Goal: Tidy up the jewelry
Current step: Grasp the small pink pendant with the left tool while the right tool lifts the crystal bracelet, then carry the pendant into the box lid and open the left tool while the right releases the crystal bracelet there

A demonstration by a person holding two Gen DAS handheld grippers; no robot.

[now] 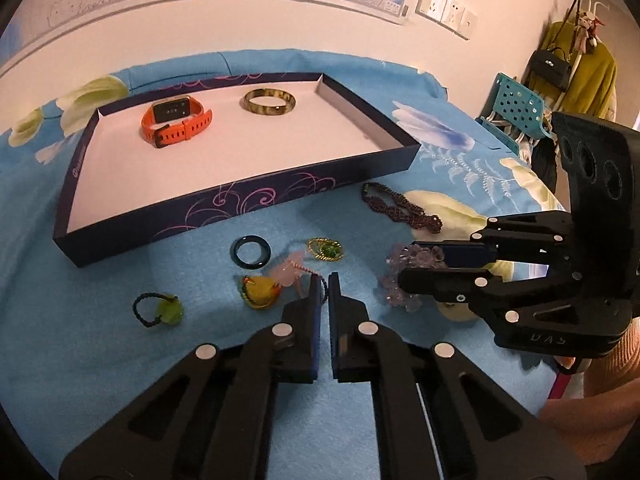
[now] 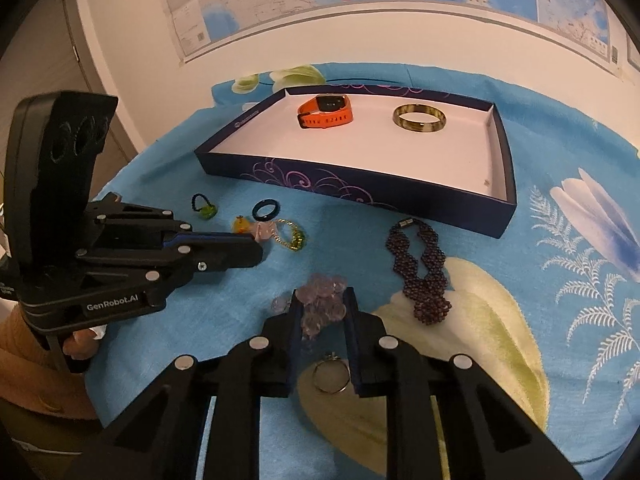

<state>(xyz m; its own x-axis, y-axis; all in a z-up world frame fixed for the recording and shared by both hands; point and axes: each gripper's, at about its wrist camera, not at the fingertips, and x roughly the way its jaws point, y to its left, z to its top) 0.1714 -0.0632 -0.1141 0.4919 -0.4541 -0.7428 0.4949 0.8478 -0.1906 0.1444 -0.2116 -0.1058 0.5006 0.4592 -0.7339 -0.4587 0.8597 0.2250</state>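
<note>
Left wrist view: the main risk sits at the left tool (image 1: 324,280), whose jaws are pressed together on the thin twisted cord of the pink pendant (image 1: 290,270), in front of the near wall of the dark box (image 1: 248,216). Such a cord gives little to bite on, so I judge it could slide out on the lift. The stone would then swing and might catch the yellow pendant (image 1: 258,292), which lies right against it, or the gold-and-green piece (image 1: 325,249) just beside it.

The right tool (image 2: 323,293) is narrowly spread and pinches the pale crystal bracelet (image 2: 326,308), which also lies in front of the box's near wall, further toward its right end. Beads bulge past both fingers, so only part of the strand is caught. The loose part could drag on the blue cloth (image 2: 500,264) or spill out. A small metal hoop (image 2: 330,372) lies under that tool; whether it belongs to the bracelet I cannot tell.

Both tools work close together and could knock each other when heading to the box, where an orange watch (image 1: 176,120) and a bangle (image 1: 270,100) already rest.
</note>
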